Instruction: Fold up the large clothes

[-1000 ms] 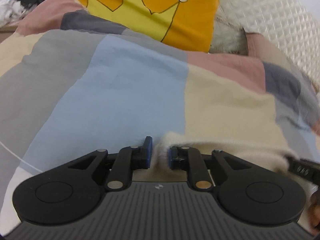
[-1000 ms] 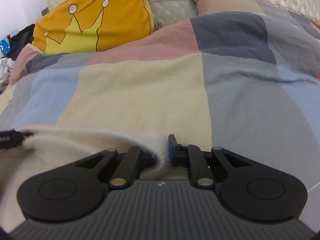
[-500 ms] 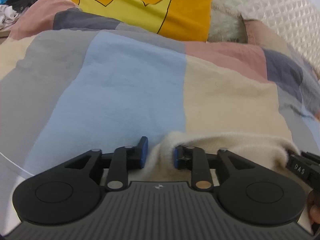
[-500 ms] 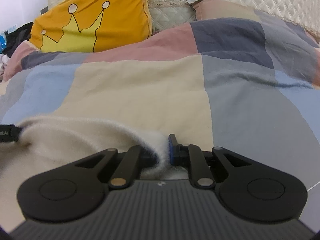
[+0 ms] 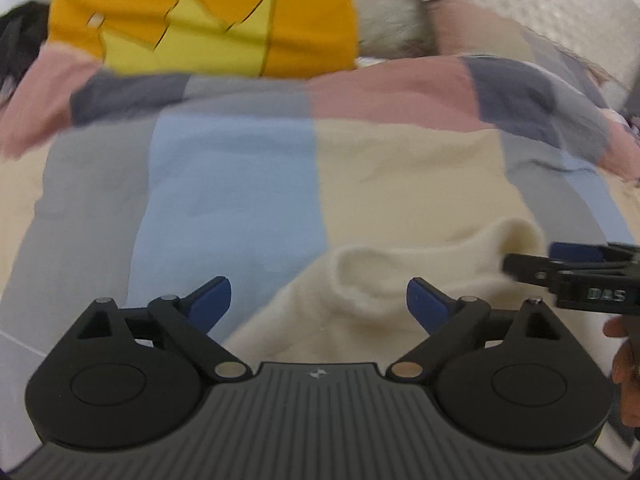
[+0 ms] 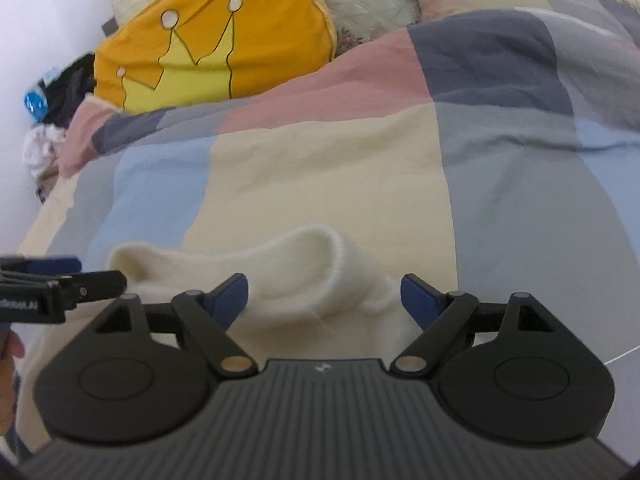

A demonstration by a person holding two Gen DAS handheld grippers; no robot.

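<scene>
— Where are you working?

— You're in a bedroom at home. Under you lies a patchwork duvet in pink, blue, grey and cream blocks. An orange cushion with a yellow crown leans on a quilted cream headboard, and a heap of clothes sits by the wall.

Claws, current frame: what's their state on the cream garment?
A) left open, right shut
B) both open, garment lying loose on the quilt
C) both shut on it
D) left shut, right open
B: the left claw and right claw both have their blue pads spread wide, and the cream garment lies slack on the quilt between them, not pinched by either.
</scene>
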